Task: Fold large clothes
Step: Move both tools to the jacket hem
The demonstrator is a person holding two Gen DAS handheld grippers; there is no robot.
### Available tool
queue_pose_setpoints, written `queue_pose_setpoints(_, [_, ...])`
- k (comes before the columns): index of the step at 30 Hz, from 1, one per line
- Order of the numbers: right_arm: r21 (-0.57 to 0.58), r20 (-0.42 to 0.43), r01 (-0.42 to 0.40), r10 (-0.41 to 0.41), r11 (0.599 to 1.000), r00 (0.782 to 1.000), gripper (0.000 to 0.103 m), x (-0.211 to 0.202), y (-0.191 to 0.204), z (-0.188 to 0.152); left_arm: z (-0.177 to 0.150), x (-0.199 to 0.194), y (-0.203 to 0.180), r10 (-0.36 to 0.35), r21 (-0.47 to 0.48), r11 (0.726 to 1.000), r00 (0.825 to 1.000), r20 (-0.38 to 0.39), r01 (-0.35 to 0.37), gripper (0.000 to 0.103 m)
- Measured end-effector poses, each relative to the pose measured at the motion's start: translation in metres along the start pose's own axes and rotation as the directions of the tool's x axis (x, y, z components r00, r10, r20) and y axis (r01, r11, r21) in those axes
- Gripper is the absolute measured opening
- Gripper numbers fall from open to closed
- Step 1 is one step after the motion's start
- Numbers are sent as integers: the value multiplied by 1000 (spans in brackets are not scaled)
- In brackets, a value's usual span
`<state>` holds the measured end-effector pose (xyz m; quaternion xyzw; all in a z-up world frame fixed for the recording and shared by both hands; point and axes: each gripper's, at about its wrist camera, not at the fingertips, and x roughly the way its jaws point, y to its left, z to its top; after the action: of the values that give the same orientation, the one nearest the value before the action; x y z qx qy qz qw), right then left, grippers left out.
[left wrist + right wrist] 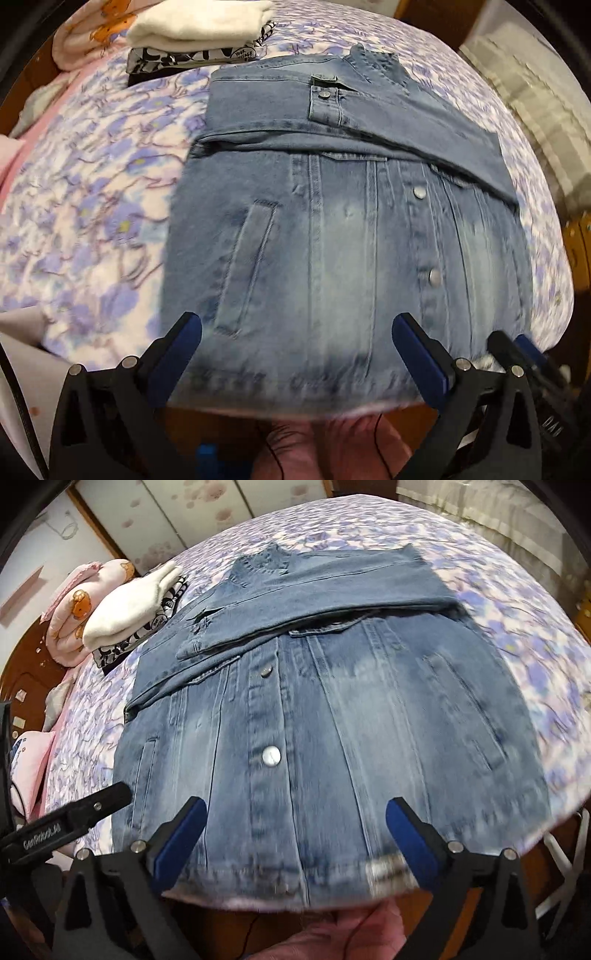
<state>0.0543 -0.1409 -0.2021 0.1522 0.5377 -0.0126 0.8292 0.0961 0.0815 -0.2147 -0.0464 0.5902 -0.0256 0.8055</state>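
From the left wrist view, the left hand-held gripper (297, 334) hangs with its jaws spread wide and nothing between the blue pads, right over the near hem of the denim jacket (332, 240); the jacket lies straight ahead of it on the floral bedspread (92, 192), its long axis running away from the hem toward the collar at the far end; both sleeves are folded across the chest, one cuff with a metal snap lying on top; the front faces up, the button placket a little to the right of this gripper's centre and a slanted pocket to the left; the right hand-held gripper (524, 354) shows at the lower right edge, also by the hem, so I judge both hands about equally near it; a stack of folded clothes (199, 33) sits beyond the jacket at the far left. From the right wrist view, the right hand-held gripper (295, 816) is likewise wide open and empty above the hem; the denim jacket (351, 720) stretches away from it, placket just left of centre, washed pale down the middle and darker at the sides; a finger of the left hand-held gripper (74, 823) reaches in from the left; a fold of hem toward collar looks the likely next step.
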Motion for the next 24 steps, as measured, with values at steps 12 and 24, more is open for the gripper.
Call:
queue_pose_setpoints(12, [-19,-55,36,-37,999,998,103,-39,-19,-28,-47,-19,29,70,-32,997,991,-110,-74,102])
queue_pose_setpoints(24, [202,-138,122,-95,972,986,103,-38,-121,-31,-52,1,71,159,-34,985,973,-165,-167,102])
